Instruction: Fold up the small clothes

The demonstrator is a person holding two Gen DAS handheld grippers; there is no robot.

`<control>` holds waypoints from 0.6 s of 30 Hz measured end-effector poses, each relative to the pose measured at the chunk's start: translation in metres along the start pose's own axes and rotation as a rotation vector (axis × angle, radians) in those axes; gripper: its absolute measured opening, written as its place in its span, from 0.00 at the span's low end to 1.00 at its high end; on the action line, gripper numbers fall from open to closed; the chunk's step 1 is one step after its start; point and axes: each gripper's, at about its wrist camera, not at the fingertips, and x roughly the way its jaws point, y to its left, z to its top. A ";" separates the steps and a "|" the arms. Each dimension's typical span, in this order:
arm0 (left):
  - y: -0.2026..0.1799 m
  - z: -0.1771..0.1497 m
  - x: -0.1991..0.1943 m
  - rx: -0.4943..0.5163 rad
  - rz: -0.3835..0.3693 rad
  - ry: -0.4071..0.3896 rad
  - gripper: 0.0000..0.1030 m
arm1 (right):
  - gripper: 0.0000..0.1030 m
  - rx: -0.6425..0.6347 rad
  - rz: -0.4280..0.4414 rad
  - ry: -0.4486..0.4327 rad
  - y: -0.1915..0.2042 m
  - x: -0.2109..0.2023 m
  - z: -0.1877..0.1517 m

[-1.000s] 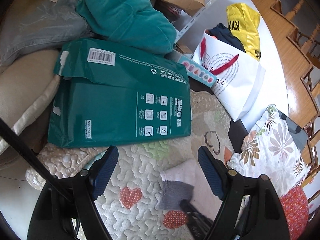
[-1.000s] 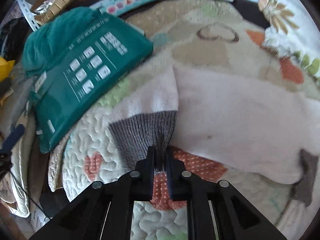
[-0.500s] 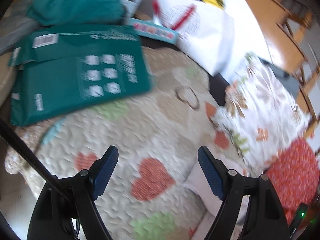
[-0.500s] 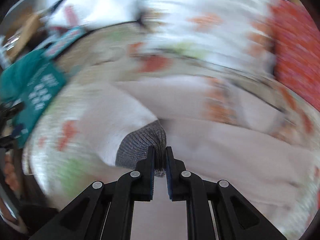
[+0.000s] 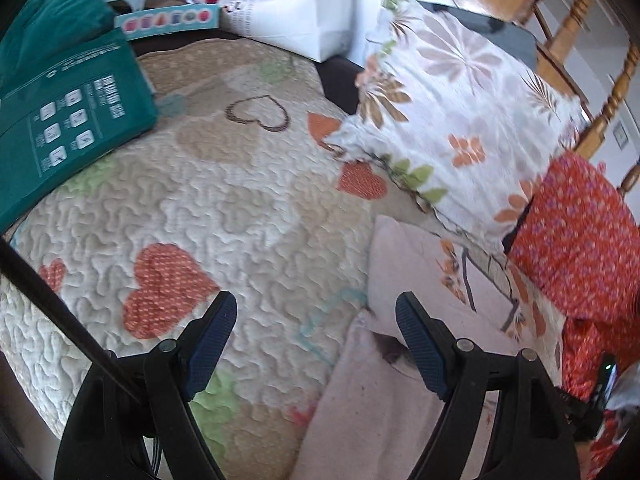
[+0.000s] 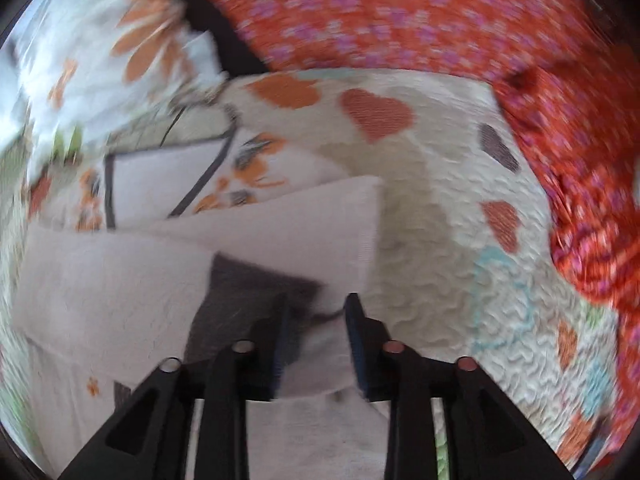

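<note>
We see the pale sock [image 6: 280, 232] lying folded on the heart-patterned quilt [image 6: 460, 280], its long axis running across the right wrist view, grey cuff [image 6: 256, 284] at the near end. The right gripper [image 6: 316, 320] has just been opening; its jaws stand apart around the cuff. The left gripper [image 5: 316, 336] hangs wide apart, empty, above the quilt.

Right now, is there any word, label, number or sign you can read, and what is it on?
None reads clearly.
Flat green package: white lettering and icon squares, too blurred to quote.
White paper bag: small dark print beside a red stripe, too small.
Long pale-blue box: coloured pictures only, no legible text.
</note>
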 end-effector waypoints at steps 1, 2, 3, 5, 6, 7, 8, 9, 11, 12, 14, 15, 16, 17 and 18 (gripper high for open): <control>-0.005 -0.002 0.002 0.012 -0.001 0.009 0.78 | 0.34 0.033 0.002 -0.015 -0.008 -0.005 -0.001; -0.010 -0.004 0.005 0.024 -0.003 0.020 0.78 | 0.34 0.056 0.004 -0.036 -0.015 -0.012 -0.003; -0.013 -0.006 0.007 0.031 -0.005 0.028 0.78 | 0.34 0.066 0.019 -0.056 -0.019 -0.019 -0.005; -0.018 -0.011 0.010 0.043 -0.012 0.046 0.78 | 0.34 0.067 0.085 -0.083 -0.017 -0.030 -0.009; -0.021 -0.014 0.011 0.049 -0.015 0.055 0.78 | 0.34 0.062 0.115 -0.083 -0.013 -0.031 -0.011; -0.022 -0.016 0.013 0.053 -0.017 0.064 0.78 | 0.36 0.054 0.146 -0.074 -0.008 -0.031 -0.012; -0.024 -0.019 0.014 0.058 -0.020 0.074 0.78 | 0.40 0.043 0.172 -0.055 -0.001 -0.026 -0.017; -0.026 -0.021 0.015 0.061 -0.019 0.080 0.78 | 0.51 0.036 0.177 -0.043 0.004 -0.022 -0.020; -0.029 -0.026 0.018 0.071 -0.019 0.096 0.78 | 0.59 0.020 0.119 -0.021 0.016 -0.005 -0.026; -0.030 -0.028 0.019 0.072 -0.022 0.102 0.78 | 0.59 0.022 0.103 -0.012 0.018 0.001 -0.028; -0.033 -0.029 0.020 0.072 -0.032 0.111 0.78 | 0.31 0.065 0.157 0.029 0.016 0.016 -0.033; -0.034 -0.030 0.019 0.073 -0.035 0.110 0.78 | 0.09 0.079 0.195 0.047 0.013 0.018 -0.033; -0.035 -0.030 0.019 0.077 -0.038 0.109 0.78 | 0.09 0.084 0.215 0.044 0.011 0.017 -0.032; -0.038 -0.031 0.019 0.085 -0.041 0.109 0.78 | 0.09 0.086 0.188 -0.001 0.008 0.008 -0.030; -0.040 -0.032 0.019 0.094 -0.042 0.109 0.78 | 0.09 0.084 0.161 -0.017 0.005 0.006 -0.029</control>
